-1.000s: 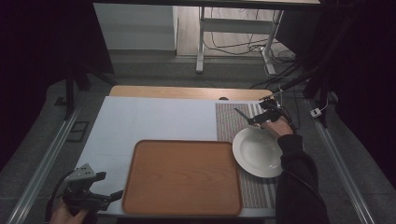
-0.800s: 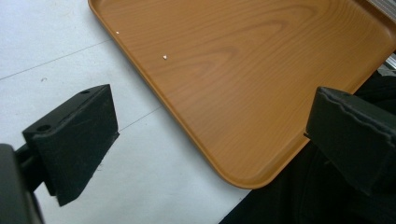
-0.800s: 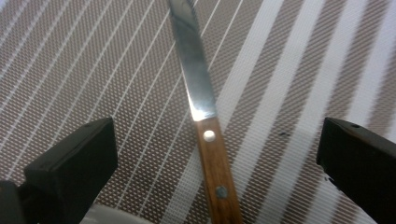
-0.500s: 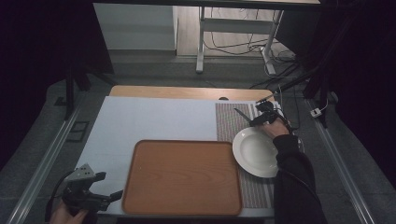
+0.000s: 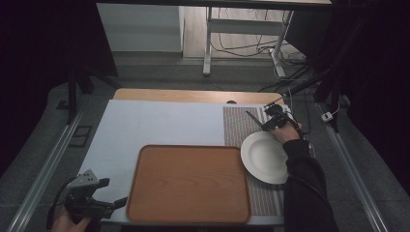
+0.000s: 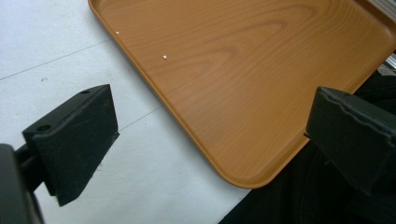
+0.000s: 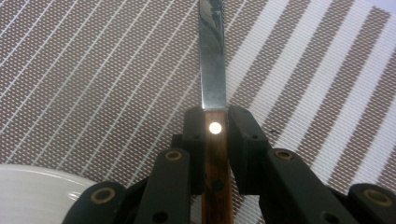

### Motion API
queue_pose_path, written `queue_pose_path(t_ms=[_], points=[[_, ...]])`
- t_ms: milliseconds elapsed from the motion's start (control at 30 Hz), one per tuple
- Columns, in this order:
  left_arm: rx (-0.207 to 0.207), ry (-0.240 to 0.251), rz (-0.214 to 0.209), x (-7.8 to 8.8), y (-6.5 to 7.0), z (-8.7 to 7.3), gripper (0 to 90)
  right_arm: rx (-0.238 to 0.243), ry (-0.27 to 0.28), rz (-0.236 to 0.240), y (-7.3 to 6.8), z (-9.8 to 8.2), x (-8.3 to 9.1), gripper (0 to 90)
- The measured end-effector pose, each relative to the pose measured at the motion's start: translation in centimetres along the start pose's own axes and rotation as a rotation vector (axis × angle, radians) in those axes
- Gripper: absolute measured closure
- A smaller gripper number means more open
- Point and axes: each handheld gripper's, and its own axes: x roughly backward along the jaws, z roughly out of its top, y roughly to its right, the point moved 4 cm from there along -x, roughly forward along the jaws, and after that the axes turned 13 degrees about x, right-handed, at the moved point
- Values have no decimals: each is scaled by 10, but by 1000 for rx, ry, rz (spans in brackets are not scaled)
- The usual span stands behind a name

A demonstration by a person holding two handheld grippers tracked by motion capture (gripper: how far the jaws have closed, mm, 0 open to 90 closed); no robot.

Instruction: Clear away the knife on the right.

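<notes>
With the right gripper (image 7: 215, 122) pinching the wooden-handled steel knife (image 7: 213, 70) over the striped brown mat (image 5: 241, 126) right of centre, lower it flat beside the white round plate (image 5: 265, 157); the left gripper (image 6: 215, 128) stays spread.

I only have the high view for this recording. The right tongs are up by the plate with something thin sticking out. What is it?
Observer: A knife. The right gripper view shows a steel blade and a wooden handle with a bright rivet, clamped between the right tongs.
Operator: Is the blade over the plate?
Observer: No. It lies over the striped placemat; the white plate is only at that view's lower left corner.
Operator: And the left tongs, holding anything?
Observer: No. The left gripper view shows the left tongs wide open, with the near corner of the wooden tray between their jaws, farther off.
</notes>
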Motion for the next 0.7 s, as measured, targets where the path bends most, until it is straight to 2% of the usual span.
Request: queue_pose_path(t_ms=[200,567,700], points=[[-2,0,1,0,0,0,23,-3,28,-20,9,-6,10,780],[-3,-2,3,0,0,0,23,-107,83,-52,33,-27,35,781],[-4,-2,5,-1,1,0,23,-132,96,-54,38,-34,44,781]])
